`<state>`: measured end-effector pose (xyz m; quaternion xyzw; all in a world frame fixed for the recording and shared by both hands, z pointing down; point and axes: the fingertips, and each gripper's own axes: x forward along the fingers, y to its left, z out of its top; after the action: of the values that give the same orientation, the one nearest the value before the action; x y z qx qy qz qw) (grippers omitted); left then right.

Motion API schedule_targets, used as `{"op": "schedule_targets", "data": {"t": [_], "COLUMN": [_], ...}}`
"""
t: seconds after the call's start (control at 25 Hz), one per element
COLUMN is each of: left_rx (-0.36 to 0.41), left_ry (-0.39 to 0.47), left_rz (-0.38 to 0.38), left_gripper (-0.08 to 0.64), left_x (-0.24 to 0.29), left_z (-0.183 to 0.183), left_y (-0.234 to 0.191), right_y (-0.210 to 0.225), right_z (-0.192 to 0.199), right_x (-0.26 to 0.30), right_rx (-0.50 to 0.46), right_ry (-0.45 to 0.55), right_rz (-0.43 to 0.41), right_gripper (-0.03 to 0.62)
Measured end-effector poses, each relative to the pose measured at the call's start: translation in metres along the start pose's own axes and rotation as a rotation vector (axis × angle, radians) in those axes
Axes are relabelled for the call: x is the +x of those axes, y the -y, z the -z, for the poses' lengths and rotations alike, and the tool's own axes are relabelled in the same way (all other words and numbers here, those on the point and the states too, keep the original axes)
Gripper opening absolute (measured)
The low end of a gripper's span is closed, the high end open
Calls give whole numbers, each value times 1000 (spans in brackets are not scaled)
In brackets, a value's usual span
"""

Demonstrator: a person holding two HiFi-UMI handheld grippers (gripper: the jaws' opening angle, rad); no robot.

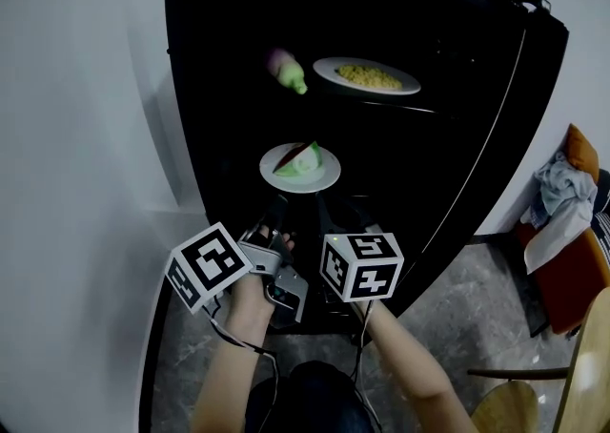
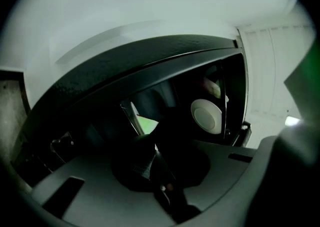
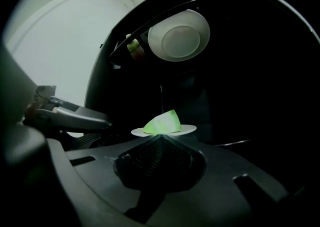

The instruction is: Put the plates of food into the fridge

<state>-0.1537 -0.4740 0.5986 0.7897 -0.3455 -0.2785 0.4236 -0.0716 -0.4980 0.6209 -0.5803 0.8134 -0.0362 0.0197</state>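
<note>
One plate of yellow food (image 1: 322, 69) sits high in the fridge (image 1: 219, 88). Right gripper (image 3: 160, 138) pinches the lower plate (image 1: 326, 176). Left gripper (image 2: 152, 146) jaws seem closed, but it's dark.

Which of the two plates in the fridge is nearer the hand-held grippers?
The lower plate, holding a green-and-red wedge. The plate of yellow food sits higher up, farther away.

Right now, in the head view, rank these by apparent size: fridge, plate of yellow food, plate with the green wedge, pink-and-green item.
1. fridge
2. plate of yellow food and plate with the green wedge: near alike, distance unsure
3. pink-and-green item
</note>
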Motion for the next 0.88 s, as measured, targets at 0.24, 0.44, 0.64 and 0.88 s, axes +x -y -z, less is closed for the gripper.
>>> {"op": "schedule_targets", "data": {"t": [0.24,0.44,0.64,0.88], "left_rx": [407,601,742,893], "left_ry": [40,88,173,177], "left_rz": [-87,-113,-129,-146], "left_gripper": [25,25,25,25], "left_x": [-18,-30,-36,-19], "left_z": [4,10,6,17], "left_y": [1,6,11,21], "right_y": [-1,0,-4,7], "right_z": [-1,-14,-30,-31], "right_x": [4,-17,-54,-66], "right_rx": [13,84,109,140], "right_ry": [-40,53,196,209], "right_rz": [2,-16,-34,-52], "right_gripper": [11,11,11,11]}}
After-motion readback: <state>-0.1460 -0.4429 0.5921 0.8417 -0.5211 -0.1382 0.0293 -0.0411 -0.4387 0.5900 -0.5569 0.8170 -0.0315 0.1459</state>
